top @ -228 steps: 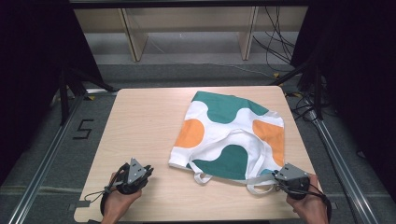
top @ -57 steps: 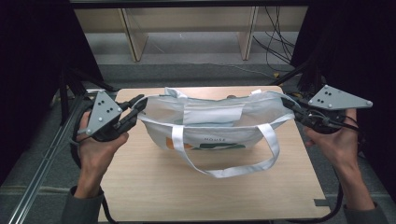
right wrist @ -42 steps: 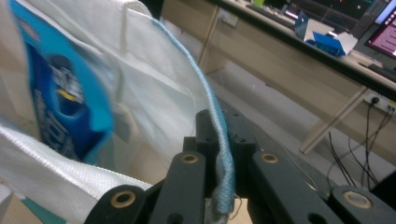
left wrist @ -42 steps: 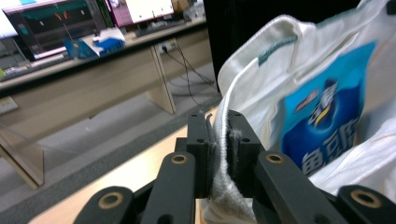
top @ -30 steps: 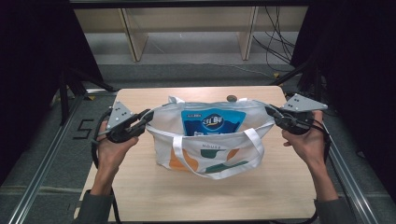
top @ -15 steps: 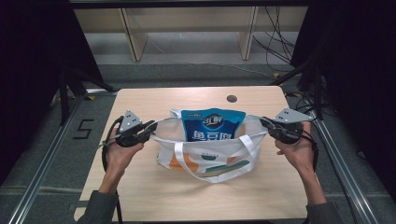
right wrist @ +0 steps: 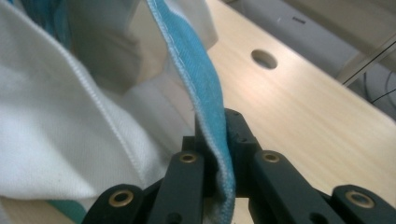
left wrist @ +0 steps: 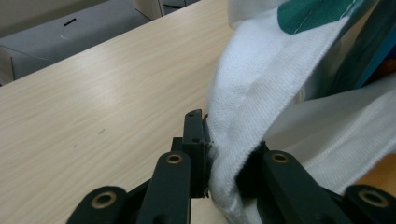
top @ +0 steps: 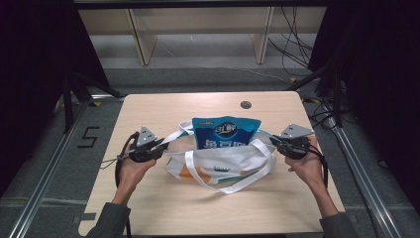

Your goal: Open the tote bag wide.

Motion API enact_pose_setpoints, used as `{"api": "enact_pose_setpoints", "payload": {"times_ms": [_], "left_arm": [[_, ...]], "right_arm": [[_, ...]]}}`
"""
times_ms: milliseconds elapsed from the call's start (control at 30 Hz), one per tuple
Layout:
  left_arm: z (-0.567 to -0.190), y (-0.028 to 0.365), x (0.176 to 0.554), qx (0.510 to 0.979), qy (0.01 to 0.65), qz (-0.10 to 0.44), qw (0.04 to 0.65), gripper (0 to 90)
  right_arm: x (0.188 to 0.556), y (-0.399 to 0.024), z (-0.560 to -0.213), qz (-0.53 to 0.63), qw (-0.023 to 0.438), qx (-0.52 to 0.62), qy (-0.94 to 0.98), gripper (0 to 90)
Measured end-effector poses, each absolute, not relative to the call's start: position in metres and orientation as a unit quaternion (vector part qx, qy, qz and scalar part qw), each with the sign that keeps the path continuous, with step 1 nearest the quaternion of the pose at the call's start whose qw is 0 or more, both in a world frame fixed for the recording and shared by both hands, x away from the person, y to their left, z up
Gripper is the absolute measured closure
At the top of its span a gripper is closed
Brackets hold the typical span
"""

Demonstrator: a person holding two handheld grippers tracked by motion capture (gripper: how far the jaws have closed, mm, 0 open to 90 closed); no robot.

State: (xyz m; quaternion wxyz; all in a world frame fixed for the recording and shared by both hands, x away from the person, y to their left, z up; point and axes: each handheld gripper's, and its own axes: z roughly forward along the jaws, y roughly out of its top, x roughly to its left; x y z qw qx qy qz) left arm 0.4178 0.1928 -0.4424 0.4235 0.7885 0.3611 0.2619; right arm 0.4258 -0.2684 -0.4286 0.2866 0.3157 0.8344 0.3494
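Note:
A white tote bag [top: 218, 166] with green and orange patches sits on the table, its mouth held wide. A blue snack packet [top: 225, 133] stands upright inside it. My left gripper [top: 163, 145] is shut on the bag's left rim. In the left gripper view the thick white hem [left wrist: 261, 84] is pinched between the jaws of that gripper [left wrist: 224, 154]; they have just been opening slightly, with the cloth still between them. My right gripper [top: 271, 140] is shut on the right rim. In the right gripper view a blue-edged fold [right wrist: 196, 70] runs down between the jaws of that gripper [right wrist: 217, 135].
The wooden table [top: 163, 114] has a round cable hole [top: 245, 104] behind the bag. The bag's white handle strap [top: 233, 186] loops onto the table in front. Metal rails flank the table; shelving stands beyond its far edge.
Both grippers have come down and inward with the bag's rim. The bag has sunk onto the table, and the blue packet now stands higher above the rim.

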Motion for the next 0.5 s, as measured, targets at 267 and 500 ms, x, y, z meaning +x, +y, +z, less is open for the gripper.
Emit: {"api": "enact_pose_setpoints", "payload": {"times_ms": [267,500], "left_arm": [[-0.472,0.187,0.420,0.826,0.345,0.237,0.378,77.8],[-0.497,0.170,0.421,0.835,0.355,0.208,0.364,77.5]], "right_arm": [[0.427,-0.266,-0.443,0.342,0.268,0.316,0.843,85.6],[0.431,-0.262,-0.459,0.325,0.258,0.309,0.856,85.6]]}}
